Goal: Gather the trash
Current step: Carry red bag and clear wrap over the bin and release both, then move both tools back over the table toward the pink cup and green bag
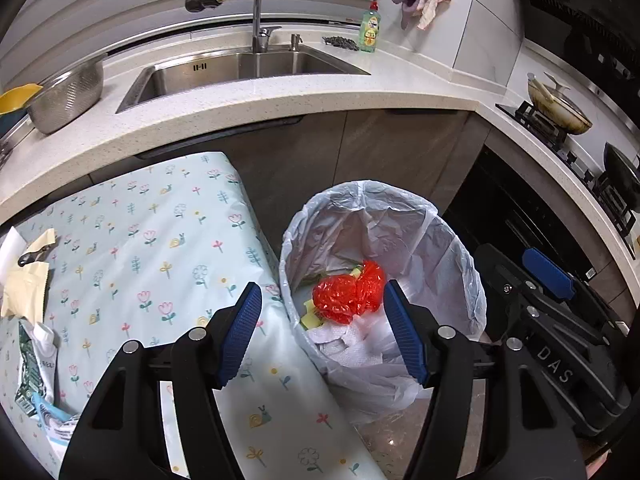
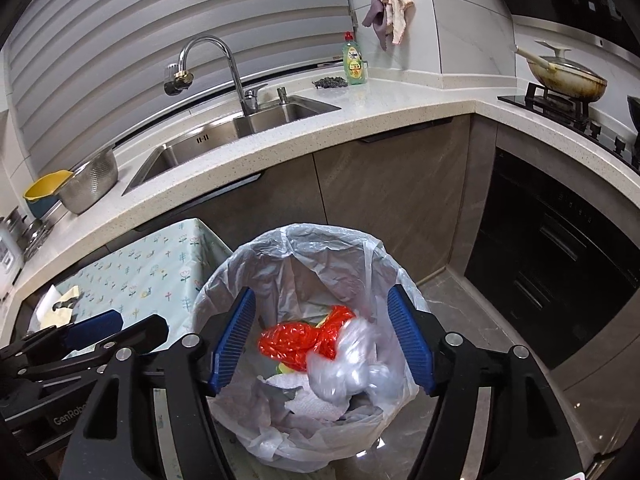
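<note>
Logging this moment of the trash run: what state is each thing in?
Left gripper: open, empty.
Right gripper: open, empty.
Trash bin: lined, partly filled.
Red plastic bag: crumpled, in bin.
Clear plastic bag: blurred, over the bin.
Wrappers: on tablecloth, uncollected.
Faucet: no water visible.

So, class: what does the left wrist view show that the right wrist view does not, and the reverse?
Only the left wrist view shows the green and blue wrappers on the floral tablecloth.

Only the right wrist view shows a blurred clear plastic bag over the bin, between the open right gripper fingers.

Both show the lined trash bin, the red plastic bag inside it, and the sink. The left gripper is open too.
</note>
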`<state>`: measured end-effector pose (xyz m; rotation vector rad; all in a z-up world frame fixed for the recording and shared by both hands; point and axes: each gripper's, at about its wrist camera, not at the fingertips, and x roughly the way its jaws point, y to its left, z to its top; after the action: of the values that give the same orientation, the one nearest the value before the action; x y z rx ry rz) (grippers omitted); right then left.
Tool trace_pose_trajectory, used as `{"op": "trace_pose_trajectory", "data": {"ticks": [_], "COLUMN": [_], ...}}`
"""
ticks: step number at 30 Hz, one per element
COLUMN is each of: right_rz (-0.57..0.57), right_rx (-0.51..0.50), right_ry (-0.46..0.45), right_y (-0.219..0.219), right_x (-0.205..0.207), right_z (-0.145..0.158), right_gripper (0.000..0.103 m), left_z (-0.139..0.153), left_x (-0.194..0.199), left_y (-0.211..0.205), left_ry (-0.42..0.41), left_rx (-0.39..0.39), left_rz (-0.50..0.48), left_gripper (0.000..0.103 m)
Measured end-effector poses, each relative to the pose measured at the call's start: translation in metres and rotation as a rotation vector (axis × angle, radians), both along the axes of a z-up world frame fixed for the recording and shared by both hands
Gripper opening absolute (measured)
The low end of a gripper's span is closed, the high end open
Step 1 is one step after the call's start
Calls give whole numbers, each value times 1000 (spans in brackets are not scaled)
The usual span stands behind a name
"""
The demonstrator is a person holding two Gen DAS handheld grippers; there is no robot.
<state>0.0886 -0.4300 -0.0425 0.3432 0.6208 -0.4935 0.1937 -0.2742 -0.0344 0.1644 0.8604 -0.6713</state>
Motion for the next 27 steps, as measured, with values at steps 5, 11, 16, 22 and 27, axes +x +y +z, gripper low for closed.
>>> {"op": "trace_pose_trajectory", "data": {"ticks": [5,11,16,22,27], "right_rz": [7,21,55,110,179], "right_rx": [-25,-30,-39,-37,-42], "right_ry": [-10,-26,-35,-45,-44], "right_y": [10,27,52,91,133], "right_x": [0,-1,-4,-9,-10], "right_z": [13,25,35,43,47], "right_gripper": [70,70,72,76,76], "left_z": [9,24,34,43,47], "left_x": [1,-1,-4,-12,-18], "left_y": [16,37,64,110,156], "left_ry": [-12,-37,-52,-76,-90], "left_rx": [-17,-32,-50,-51,-48], "left_rz": [25,47,86,149,217], "left_gripper": [63,63,68,72,75]}}
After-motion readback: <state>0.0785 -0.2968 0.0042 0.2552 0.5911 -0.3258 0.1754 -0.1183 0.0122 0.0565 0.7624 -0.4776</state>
